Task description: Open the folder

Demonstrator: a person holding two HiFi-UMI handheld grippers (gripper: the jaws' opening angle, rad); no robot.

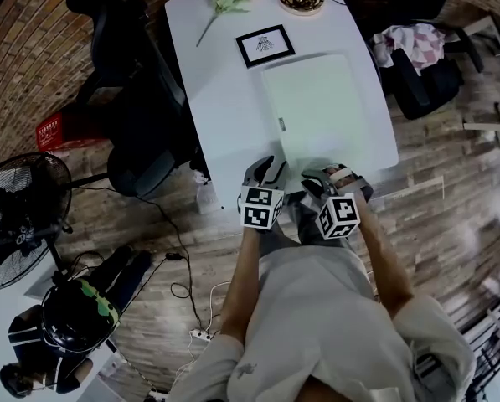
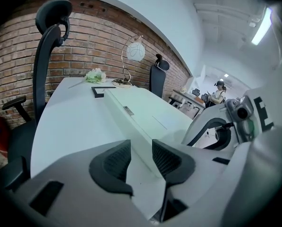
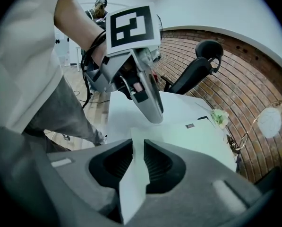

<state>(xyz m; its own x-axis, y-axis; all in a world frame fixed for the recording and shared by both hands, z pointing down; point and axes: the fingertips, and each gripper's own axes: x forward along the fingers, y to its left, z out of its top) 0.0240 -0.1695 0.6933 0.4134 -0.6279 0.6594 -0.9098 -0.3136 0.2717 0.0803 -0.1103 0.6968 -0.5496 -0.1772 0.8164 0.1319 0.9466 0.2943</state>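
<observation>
**A:** Where is the folder (image 1: 315, 107) lying at this moment?

**B:** It is lying flat on the white table (image 1: 203, 65), close to the person's edge. Its long axis is running away from the person, along the table, and its near short end is pointing at the two grippers.

**A:** And what are the tongs doing?

**B:** The right gripper (image 3: 137, 157) is standing almost closed. Its pads are pressing on a thin pale flap, the cover (image 3: 131, 188), at the near edge. The left gripper (image 2: 141, 157) is standing with its jaws apart and is gripping nothing. The near left corner of the folder is reaching between them, but the pads are not pressing on it.

**A:** How should this step be done well?

**B:** I am judging that the small tag (image 2: 128, 110) on the left long side is marking the spine. So the right gripper should be lifting slowly in an arc around that side, pinching the cover alone. The left one should be holding the lower part down, so that nothing is sliding.
</observation>
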